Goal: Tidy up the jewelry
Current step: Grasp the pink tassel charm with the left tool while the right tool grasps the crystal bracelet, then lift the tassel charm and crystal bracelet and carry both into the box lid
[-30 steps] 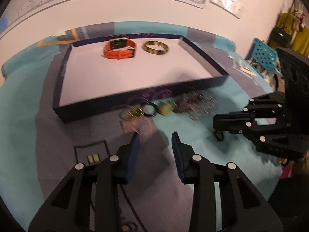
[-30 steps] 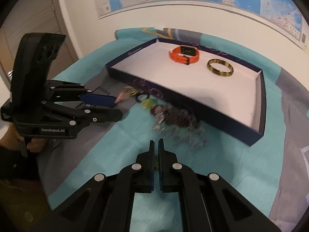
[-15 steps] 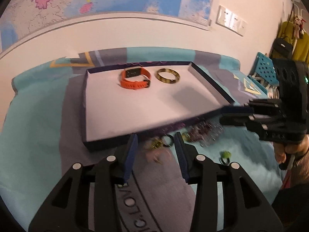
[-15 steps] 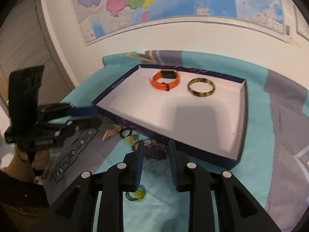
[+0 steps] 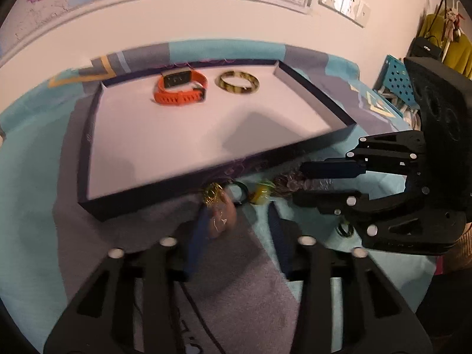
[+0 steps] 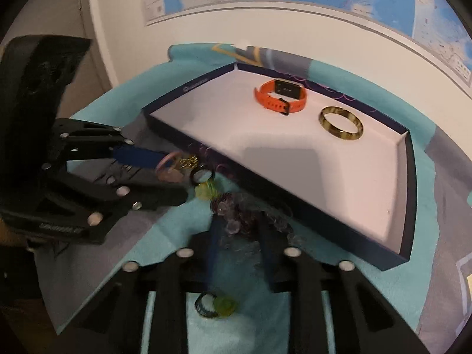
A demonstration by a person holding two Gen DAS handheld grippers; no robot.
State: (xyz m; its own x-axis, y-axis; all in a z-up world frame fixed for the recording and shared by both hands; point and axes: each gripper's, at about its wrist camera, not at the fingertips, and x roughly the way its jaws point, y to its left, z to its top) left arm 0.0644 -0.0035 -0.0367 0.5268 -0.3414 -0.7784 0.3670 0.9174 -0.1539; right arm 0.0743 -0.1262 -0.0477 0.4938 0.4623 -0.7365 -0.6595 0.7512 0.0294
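Observation:
A shallow dark-blue tray (image 5: 88, 135) (image 6: 408, 200) with a white floor holds an orange watch (image 5: 180, 90) (image 6: 280, 96) and a mottled bangle (image 5: 239, 82) (image 6: 340, 122). In front of it on the cloth lie a pink hair tie with a gold piece (image 5: 219, 209) (image 6: 171, 166), a black ring with a yellow-green charm (image 5: 259, 193) (image 6: 203, 183) and a clear purple bead bracelet (image 5: 298, 184) (image 6: 244, 216). My left gripper (image 5: 239, 227) is open around the pink piece. My right gripper (image 6: 239, 233) is open over the bead bracelet.
A second black ring with a green charm (image 6: 215, 306) (image 5: 343, 230) lies close under my right gripper. The teal and grey cloth (image 5: 29, 206) covers the table. A wall with a map stands behind. A blue chair (image 5: 395, 79) stands at the right.
Both grippers have dropped and moved in toward the jewelry in front of the tray. The right gripper, shut a second ago, has opened wider.

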